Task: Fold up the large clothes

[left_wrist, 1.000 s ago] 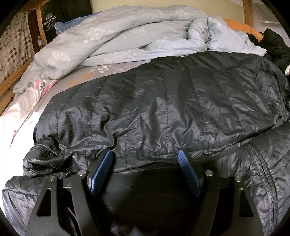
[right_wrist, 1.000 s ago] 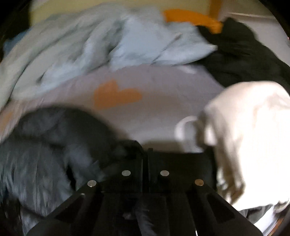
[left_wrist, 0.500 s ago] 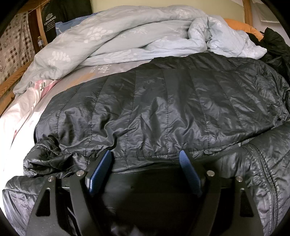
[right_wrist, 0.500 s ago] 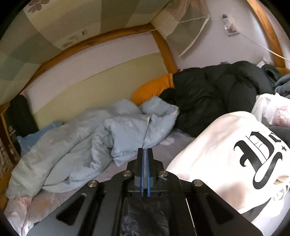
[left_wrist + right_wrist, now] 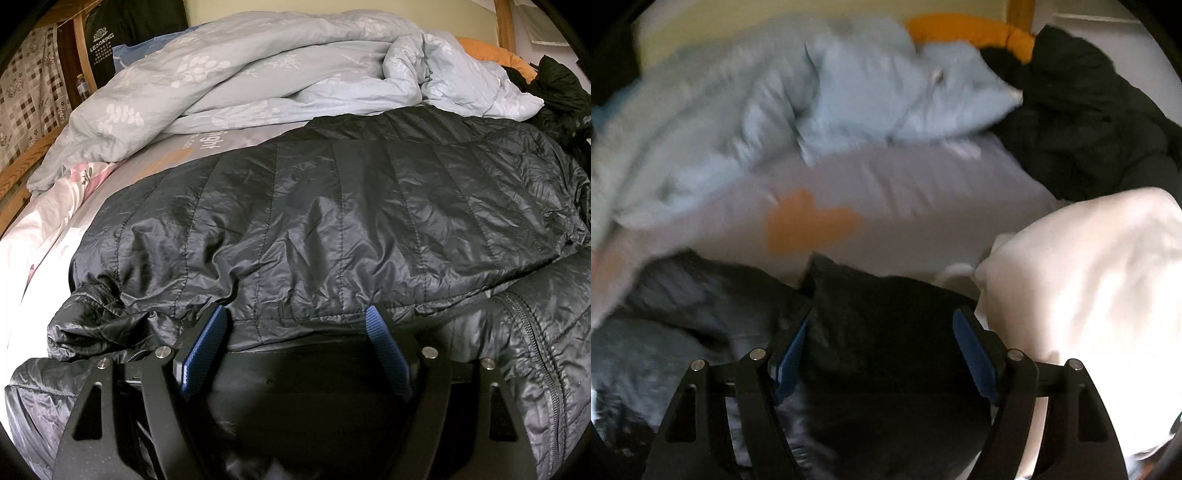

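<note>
A large black quilted puffer jacket [image 5: 332, 221] lies spread across the bed, one panel folded over its zipped front. My left gripper [image 5: 297, 314] is open, its blue pads at the jacket's near hem, with fabric between them. In the blurred right wrist view, my right gripper [image 5: 882, 317] is open low over a dark fold of the jacket [image 5: 879, 332], which lies between its fingers.
A crumpled light blue duvet [image 5: 277, 81] is heaped at the back of the bed. A white printed sweatshirt [image 5: 1089, 277] lies at the right, with another black coat [image 5: 1089, 122] and an orange pillow [image 5: 971, 29] behind. Wooden bed rails [image 5: 22, 170] run along the left.
My right gripper, raised and shut half a second ago, has swung down to the bed and opened over the jacket. My left gripper has stayed open at the hem.
</note>
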A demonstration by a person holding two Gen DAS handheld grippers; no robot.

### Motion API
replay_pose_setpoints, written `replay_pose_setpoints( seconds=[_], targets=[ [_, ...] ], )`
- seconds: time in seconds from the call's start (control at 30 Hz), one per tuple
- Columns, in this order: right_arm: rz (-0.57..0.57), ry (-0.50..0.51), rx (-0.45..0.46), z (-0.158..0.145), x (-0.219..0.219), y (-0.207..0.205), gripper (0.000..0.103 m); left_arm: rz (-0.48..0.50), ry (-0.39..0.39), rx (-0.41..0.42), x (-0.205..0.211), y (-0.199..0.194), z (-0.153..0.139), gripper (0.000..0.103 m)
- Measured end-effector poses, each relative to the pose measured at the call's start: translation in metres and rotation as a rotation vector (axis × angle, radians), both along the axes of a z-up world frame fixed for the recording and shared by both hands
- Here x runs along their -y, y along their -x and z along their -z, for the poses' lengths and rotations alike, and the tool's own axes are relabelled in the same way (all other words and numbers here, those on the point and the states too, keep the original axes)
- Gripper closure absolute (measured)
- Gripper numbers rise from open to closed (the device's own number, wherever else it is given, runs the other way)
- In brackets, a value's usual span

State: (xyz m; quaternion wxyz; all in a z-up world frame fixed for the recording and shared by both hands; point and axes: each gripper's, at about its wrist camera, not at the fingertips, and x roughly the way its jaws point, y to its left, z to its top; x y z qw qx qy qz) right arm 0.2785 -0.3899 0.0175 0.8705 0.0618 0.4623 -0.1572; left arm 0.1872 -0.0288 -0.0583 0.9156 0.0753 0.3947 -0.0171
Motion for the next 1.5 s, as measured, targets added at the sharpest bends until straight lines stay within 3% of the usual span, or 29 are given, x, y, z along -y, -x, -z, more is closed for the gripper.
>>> replay_pose_setpoints(
  seconds=[0.03,0.07,0.1,0.13,0.23,0.33,0.47,0.57,0.7,0.77,0.87,0.97,1.0,1.07,1.13,1.17,1.23,1.27,1.3,1.43,1.5],
  targets=[
    [0.039,0.034,0.0,0.005,0.002,-0.002,0.038,0.0,-0.001,0.0,0.0,0.0,0.0,0.026],
    [0.075,0.07,-0.015,0.011,0.005,-0.004,0.06,-0.001,-0.003,0.0,0.001,0.0,0.0,0.026],
    [0.094,0.095,-0.052,0.022,0.009,-0.007,0.091,0.0,-0.002,0.0,0.0,0.0,0.0,0.026],
    [0.093,0.078,-0.06,0.026,0.012,-0.006,0.1,-0.001,-0.003,0.0,0.0,0.0,0.0,0.026],
    [0.087,-0.012,0.07,0.017,0.023,0.012,0.1,0.001,0.0,0.0,-0.001,0.0,0.0,0.026],
    [0.059,-0.05,0.319,-0.025,0.025,0.047,0.1,0.002,0.001,0.0,0.0,0.0,0.0,0.026],
    [-0.079,-0.128,0.601,-0.075,0.007,0.101,0.1,0.002,0.004,-0.001,0.0,0.001,0.0,0.025],
    [-0.132,-0.115,0.716,-0.087,-0.009,0.13,0.1,0.002,0.004,-0.001,0.0,0.001,0.0,0.025],
    [-0.044,-0.109,0.804,-0.082,-0.008,0.174,0.1,0.003,0.004,0.0,0.0,0.001,0.0,0.025],
    [0.06,-0.112,0.786,-0.071,0.001,0.196,0.1,0.002,0.002,0.0,0.0,0.001,0.0,0.025],
    [0.169,-0.01,0.662,-0.051,0.01,0.218,0.1,0.003,0.001,0.0,0.0,0.001,0.0,0.025],
    [0.193,0.043,0.419,-0.018,0.011,0.222,0.1,0.003,0.001,0.0,0.0,0.001,0.0,0.025],
    [0.178,0.027,0.305,0.0,0.01,0.218,0.1,0.003,0.001,0.0,0.0,0.001,0.0,0.025],
    [0.126,-0.046,0.176,0.019,0.008,0.21,0.1,0.003,0.002,0.0,0.001,0.001,0.0,0.025],
    [0.12,-0.093,0.163,0.019,0.005,0.209,0.098,0.003,0.001,0.0,0.001,0.001,0.0,0.025],
    [0.11,-0.087,0.242,0.005,0.0,0.216,0.092,0.003,0.001,0.0,0.001,0.001,0.0,0.025],
    [0.07,-0.041,0.381,-0.019,-0.014,0.229,0.062,0.003,0.001,-0.001,0.0,0.001,0.0,0.025],
    [0.05,-0.019,0.427,-0.027,-0.021,0.233,0.027,0.003,0.001,0.0,0.001,0.001,0.0,0.025],
    [-0.009,0.024,0.492,-0.039,-0.034,0.236,0.014,0.003,0.001,0.0,0.001,0.001,0.0,0.025],
    [-0.128,0.187,0.498,-0.058,-0.081,0.215,0.014,0.003,0.0,0.0,0.001,0.001,0.0,0.025],
    [-0.167,0.209,0.428,-0.057,-0.093,0.187,0.014,0.003,0.001,0.0,0.001,0.001,0.0,0.025]
  ],
)
